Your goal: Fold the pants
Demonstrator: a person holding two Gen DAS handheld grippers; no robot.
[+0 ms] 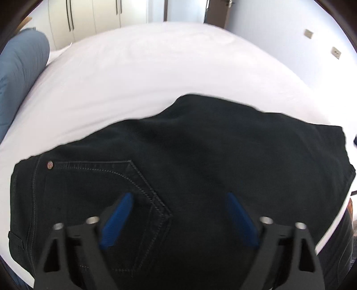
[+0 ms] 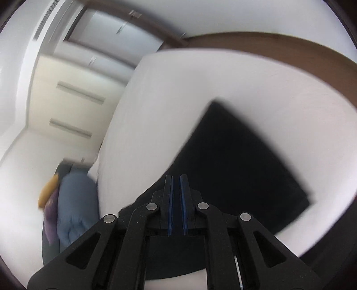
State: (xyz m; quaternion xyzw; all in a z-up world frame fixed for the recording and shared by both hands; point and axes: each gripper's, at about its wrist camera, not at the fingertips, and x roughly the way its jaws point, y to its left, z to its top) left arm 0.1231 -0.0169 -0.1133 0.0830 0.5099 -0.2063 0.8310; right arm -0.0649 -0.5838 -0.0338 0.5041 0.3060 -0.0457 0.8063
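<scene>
Pants (image 1: 200, 156): 1, bed (image 1: 133, 67): 1.

Right claw (image 2: 176, 178) nearly closed above black pants (image 2: 241, 160)

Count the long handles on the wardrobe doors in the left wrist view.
4: one pair on the left wardrobe doors, another pair on the doors further right. All are cut off by the frame's top; more may lie outside it.
</scene>
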